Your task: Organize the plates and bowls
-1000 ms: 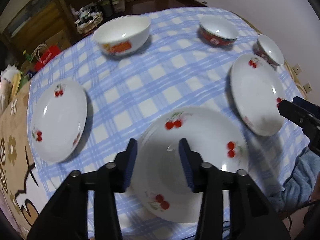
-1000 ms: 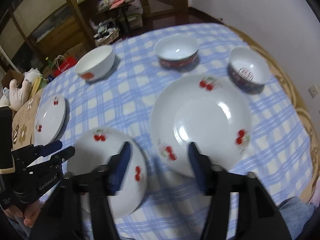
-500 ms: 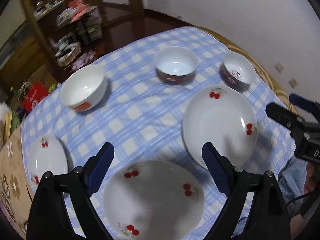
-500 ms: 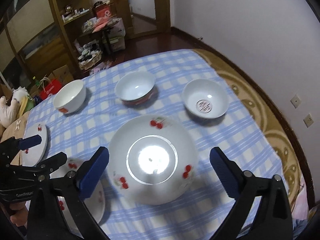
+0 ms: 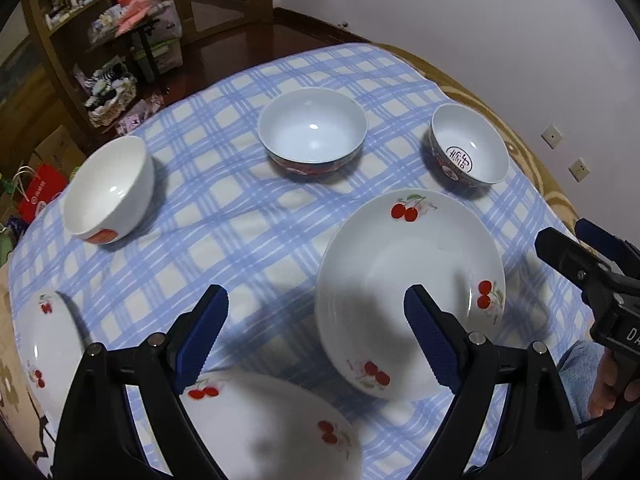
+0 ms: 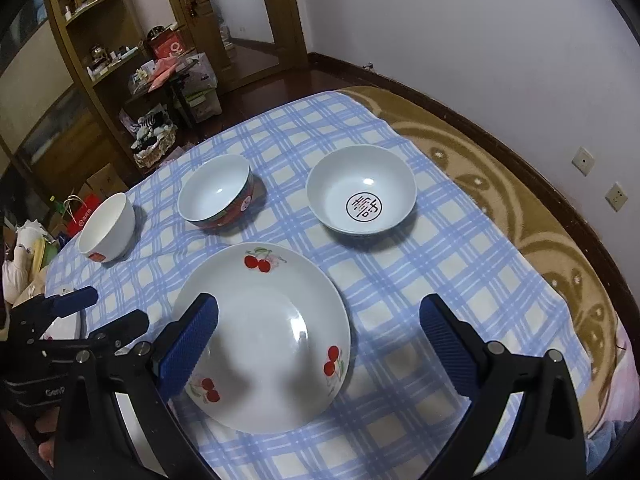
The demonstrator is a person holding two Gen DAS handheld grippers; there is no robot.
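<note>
Tabletop [image 5: 248, 240] w/ a blue-and-white checked cloth [image 6: 400, 280]; a brown patterned cover [image 6: 520, 208] shows past the cloth's right edge. White wall on the right w/ two sockets [image 6: 582, 160]. Far left: wooden shelves [image 6: 80, 40] full of clutter, a door [image 6: 240, 0], dark wood floor, a basket [image 6: 154, 148] and a red bag [image 5: 38, 194] on the floor.

Nothing stands between the grippers and the dishes; table centre is bare cloth.

Dishes: three bowls in a far row. White bowl w/ red label [image 5: 110, 196] at left, red-sided bowl [image 5: 312, 134] in the middle, bowl w/ a round printed mark inside [image 6: 362, 196] at right; all upright, well apart. Three white cherry-print plates nearer: right plate [image 6: 264, 336] just near of the marked bowl, near plate [image 5: 264, 424] at the bottom edge of the left view, left plate [image 5: 44, 352] at the cloth's left edge. None stacked.

Left gripper [image 5: 316, 336] has its jaws spread wide, holding nothing, above cloth btwn near plate and right plate. Right gripper [image 6: 320, 348] also spread wide, empty, over the right plate; not touching it.
</note>
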